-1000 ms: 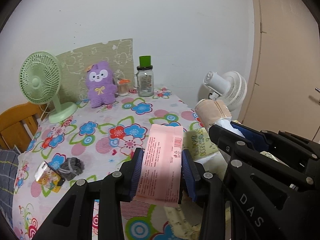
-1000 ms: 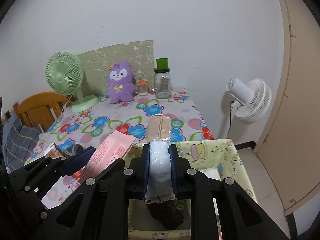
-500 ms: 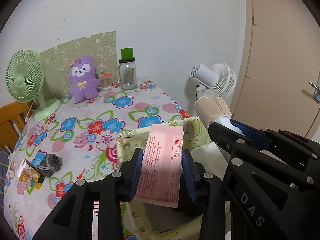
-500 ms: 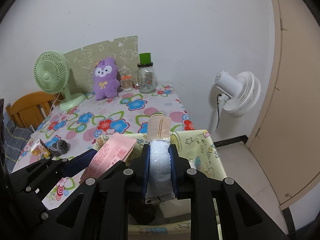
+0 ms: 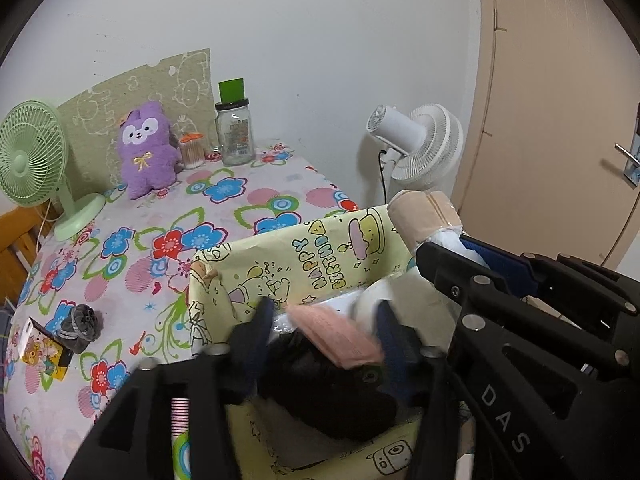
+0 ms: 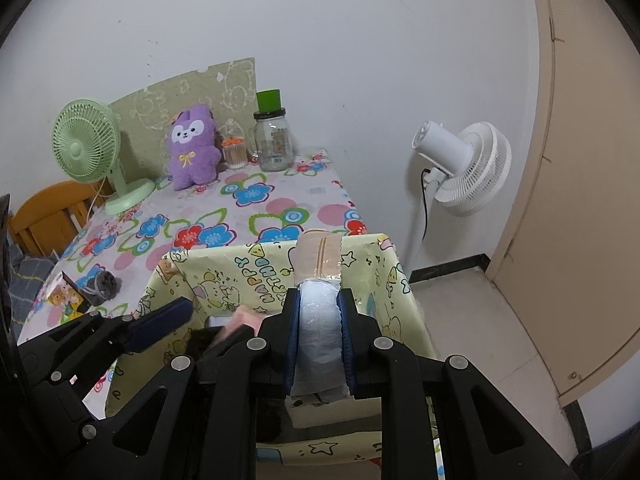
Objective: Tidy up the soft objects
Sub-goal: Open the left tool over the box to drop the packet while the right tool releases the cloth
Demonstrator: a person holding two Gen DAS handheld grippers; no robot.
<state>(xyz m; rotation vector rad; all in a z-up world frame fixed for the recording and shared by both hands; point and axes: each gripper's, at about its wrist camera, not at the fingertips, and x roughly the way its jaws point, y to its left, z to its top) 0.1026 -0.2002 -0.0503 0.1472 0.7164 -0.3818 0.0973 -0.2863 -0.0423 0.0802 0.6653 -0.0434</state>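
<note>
Two grippers over the yellow box: left gripper has just opened, dropping the pink packet inside; right gripper fingers still clamp the wrapped roll.

Lighting's pretty flat and soft in both views, kind of a dull indoor white with no harsh glare and only faint shadows, like the one behind the white fan on the wall. Heavy fisheye warp bends the door edge into a curve, with black vignette in the corners. In the left wrist view the left gripper fingers and the pink packet are smeared by motion blur, while the right gripper and its wrapped roll look sharp, the plastic slightly blown out.
</note>
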